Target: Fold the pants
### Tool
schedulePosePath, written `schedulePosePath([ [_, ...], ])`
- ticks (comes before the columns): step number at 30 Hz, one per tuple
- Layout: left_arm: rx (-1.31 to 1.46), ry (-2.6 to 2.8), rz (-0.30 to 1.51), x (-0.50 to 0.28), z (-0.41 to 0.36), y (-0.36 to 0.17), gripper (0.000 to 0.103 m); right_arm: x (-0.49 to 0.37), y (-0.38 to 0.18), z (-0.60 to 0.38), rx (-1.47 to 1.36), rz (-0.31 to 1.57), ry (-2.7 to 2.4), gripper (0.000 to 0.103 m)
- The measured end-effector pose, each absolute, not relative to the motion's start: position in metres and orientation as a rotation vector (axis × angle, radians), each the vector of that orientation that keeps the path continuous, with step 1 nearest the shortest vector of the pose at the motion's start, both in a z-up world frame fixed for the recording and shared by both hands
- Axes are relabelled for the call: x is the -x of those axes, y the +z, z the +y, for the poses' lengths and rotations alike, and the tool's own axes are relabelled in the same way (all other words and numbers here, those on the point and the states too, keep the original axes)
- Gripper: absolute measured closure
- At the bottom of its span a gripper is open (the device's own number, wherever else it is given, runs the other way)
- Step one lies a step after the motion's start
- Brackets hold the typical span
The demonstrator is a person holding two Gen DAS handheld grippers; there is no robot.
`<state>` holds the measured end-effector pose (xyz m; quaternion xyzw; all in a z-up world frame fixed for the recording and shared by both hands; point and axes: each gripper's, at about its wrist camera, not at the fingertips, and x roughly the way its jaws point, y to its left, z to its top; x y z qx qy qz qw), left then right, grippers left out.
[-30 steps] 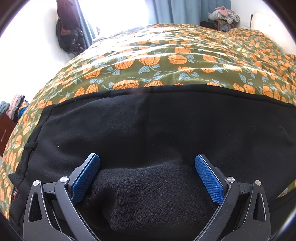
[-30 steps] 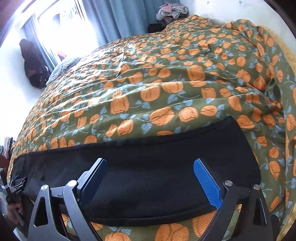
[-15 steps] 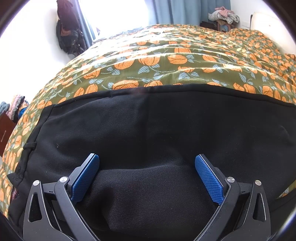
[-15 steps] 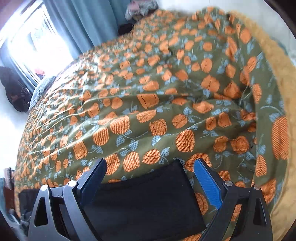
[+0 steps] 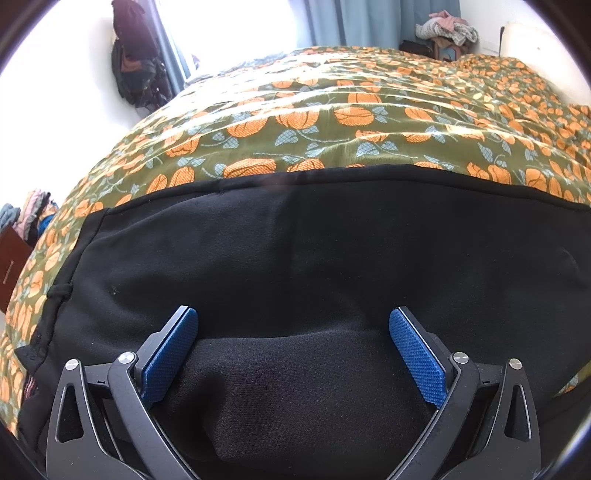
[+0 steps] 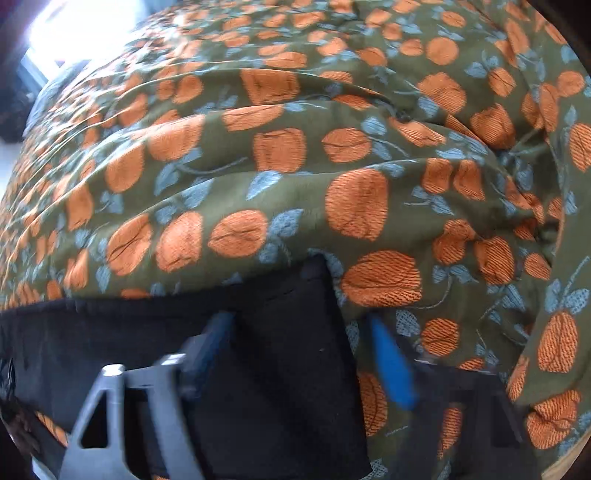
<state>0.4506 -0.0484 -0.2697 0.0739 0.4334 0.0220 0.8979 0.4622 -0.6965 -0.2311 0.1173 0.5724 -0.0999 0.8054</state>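
Black pants (image 5: 295,258) lie flat across a bed with an olive cover printed with orange pumpkins (image 5: 369,107). In the left wrist view my left gripper (image 5: 293,325) is open, low over the waist end, with a raised fold of black fabric between its blue pads (image 5: 417,350). The waistband edge with a drawstring loop (image 5: 59,291) is at the left. In the right wrist view my right gripper (image 6: 306,336) is blurred and partly open, its fingers astride the leg cuff end (image 6: 288,332) of the pants (image 6: 110,332).
The bed cover (image 6: 332,166) is bunched into ridges just beyond the cuff. A dark bag (image 5: 136,74) hangs by the window at the far left. A pile of clothes (image 5: 447,27) sits beyond the bed. A wooden piece (image 5: 11,258) stands at the left edge.
My right gripper has moved right along the leg and dropped low over the cuff end, its jaws narrowing. My left gripper has not moved.
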Motion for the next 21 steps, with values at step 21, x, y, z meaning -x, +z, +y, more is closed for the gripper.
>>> schedulePosePath([
  [21, -0.143, 0.109, 1.047, -0.453, -0.055, -0.251, 0.001, -0.180, -0.222, -0.596, -0.010, 1.000, -0.083, 0.072],
])
